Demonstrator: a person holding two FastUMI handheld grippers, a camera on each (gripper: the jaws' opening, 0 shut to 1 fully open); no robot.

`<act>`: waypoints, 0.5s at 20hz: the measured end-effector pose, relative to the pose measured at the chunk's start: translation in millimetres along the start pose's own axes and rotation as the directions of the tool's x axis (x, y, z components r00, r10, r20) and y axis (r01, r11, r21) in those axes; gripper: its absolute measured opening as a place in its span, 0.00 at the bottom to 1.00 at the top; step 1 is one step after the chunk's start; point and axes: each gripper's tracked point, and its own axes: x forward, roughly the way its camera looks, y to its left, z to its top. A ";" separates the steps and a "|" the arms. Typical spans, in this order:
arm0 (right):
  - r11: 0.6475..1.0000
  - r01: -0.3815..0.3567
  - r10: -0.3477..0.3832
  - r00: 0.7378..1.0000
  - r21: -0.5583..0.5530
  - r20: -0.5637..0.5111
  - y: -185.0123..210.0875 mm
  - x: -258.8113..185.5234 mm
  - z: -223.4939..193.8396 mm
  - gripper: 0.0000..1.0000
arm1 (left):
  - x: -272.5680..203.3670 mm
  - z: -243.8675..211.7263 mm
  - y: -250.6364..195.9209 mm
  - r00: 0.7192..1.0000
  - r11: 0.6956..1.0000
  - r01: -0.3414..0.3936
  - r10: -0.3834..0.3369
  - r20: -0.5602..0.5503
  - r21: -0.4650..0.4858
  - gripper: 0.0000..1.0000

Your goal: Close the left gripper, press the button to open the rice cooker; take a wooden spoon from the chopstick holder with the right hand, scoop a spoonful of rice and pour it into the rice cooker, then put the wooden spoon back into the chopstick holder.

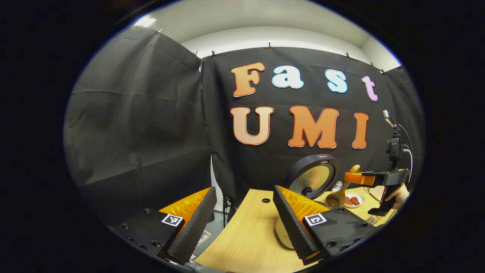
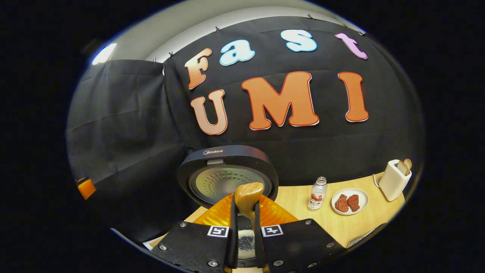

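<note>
Desk [image 2: 341,223] carries rice cooker [image 2: 227,178], lid up, pot exposed for pouring. Right gripper [image 2: 245,223], jaws clamped on wooden spoon [image 2: 248,197], bowl hanging over the pot. Left gripper [image 1: 242,220] idle beside cooker, jaws wide, empty.

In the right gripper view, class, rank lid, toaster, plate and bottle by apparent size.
1. Lid, clearly largest, though also nearest.
2. Toaster and plate look about alike; not ranked.
3. Bottle, smallest.
</note>
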 end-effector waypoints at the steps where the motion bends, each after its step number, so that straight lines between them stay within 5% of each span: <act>1: 1.000 -0.011 0.011 1.000 -0.026 -0.001 3.2 0.0 -2.0 0.17 | -0.3 -1.8 0.6 1.000 1.000 -0.001 0.001 -0.002 -0.001 0.99; 6: 0.981 -0.040 0.043 0.999 -0.189 0.016 17.8 -1.5 -8.9 0.17 | -0.3 -4.2 4.9 1.000 1.000 -0.015 0.015 -0.010 -0.006 1.00; 10: 0.992 -0.066 0.065 0.998 -0.107 -0.011 19.1 -0.1 -15.6 0.17 | -2.0 -2.1 5.8 1.000 1.000 -0.019 0.019 -0.010 -0.007 1.00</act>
